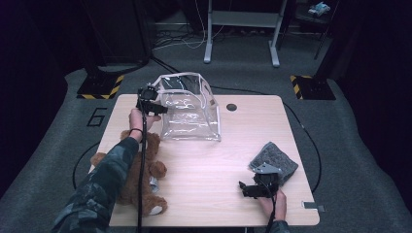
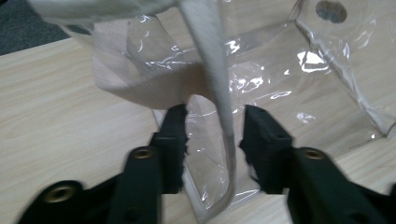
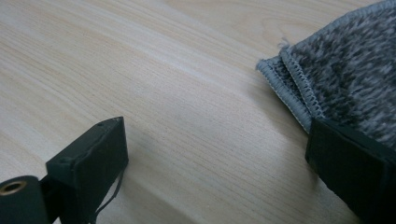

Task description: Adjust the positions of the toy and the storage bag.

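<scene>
Up at the far left of the worktop (image 1: 204, 160), the left claw (image 2: 212, 123) stands at the near-left corner of the clear plastic bag (image 1: 189, 109), its jaws spread on either side of the bag's white strap (image 2: 212, 70) and edge, pads not pressing it. Beside the left forearm lies a brown teddy bear (image 1: 141, 174). Near the right front, the right claw (image 3: 215, 154) rests low with jaws wide apart over bare wood, one jaw against the folded grey cloth (image 1: 274, 160), which lies well apart from the bag.
</scene>
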`<state>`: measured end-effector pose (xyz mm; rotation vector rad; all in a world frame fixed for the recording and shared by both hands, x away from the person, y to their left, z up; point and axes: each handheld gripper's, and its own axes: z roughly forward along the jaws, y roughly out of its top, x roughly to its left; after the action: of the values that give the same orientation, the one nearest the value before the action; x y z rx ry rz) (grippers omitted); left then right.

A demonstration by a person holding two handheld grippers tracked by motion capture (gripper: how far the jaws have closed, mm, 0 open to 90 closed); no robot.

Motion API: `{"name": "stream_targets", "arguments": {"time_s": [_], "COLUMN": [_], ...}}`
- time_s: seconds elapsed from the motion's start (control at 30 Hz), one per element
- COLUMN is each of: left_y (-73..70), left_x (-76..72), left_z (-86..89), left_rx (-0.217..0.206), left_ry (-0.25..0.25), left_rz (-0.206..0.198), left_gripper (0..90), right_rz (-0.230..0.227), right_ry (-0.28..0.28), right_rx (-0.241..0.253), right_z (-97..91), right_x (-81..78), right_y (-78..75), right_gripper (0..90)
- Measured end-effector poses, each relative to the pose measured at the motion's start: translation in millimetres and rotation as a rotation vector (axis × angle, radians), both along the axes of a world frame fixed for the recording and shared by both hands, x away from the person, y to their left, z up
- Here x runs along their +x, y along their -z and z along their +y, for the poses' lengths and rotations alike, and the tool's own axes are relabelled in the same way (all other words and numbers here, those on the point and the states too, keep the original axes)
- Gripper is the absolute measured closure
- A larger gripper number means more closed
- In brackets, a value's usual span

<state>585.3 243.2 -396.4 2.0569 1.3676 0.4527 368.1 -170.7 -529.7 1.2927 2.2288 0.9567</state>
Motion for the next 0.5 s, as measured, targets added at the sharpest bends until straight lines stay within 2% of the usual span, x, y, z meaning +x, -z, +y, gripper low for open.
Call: {"name": "stream_targets", "arguments": {"time_s": [0.07, 0.13, 0.2, 0.27, 0.37, 0.4, 0.5], "left_y": [4.2, 6.8, 8.4, 8.4, 8.7, 9.2, 9.9], "left_x": [0.5, 0.5, 0.3, -0.3, -1.5, -2.1, -2.7], "left_z": [-2.2, -3.7, -1.9, -1.3, 0.6, 0.7, 2.3], "left_rx": [0.006, 0.027, -0.004, -0.009, -0.015, -0.018, -0.037], "left_ry": [0.016, 0.024, 0.026, 0.026, 0.066, 0.072, 0.085], "left_rz": [0.013, 0.001, 0.001, 0.006, -0.006, -0.011, -0.011], "left_gripper": [74.0, 80.2, 83.9, 85.5, 86.1, 86.2, 86.3], "right_rz": [0.0, -0.003, -0.002, -0.001, 0.0, 0.006, 0.007], "right_ry": [0.0, -0.004, -0.004, -0.003, 0.009, -0.007, 0.012], "right_rx": [0.0, -0.003, -0.003, -0.003, 0.003, -0.009, -0.01], "right_z": [0.0, -0.2, -0.2, 0.0, 1.3, 0.3, 2.3], "right_x": [0.0, 0.3, 0.1, 0.0, 0.4, 1.2, 2.8], "right_y": [0.0, 0.2, 0.1, 0.1, -0.1, -0.7, -2.7], "right_gripper": [5.0, 5.0, 5.0, 5.1, 4.8, 5.0, 8.1]}}
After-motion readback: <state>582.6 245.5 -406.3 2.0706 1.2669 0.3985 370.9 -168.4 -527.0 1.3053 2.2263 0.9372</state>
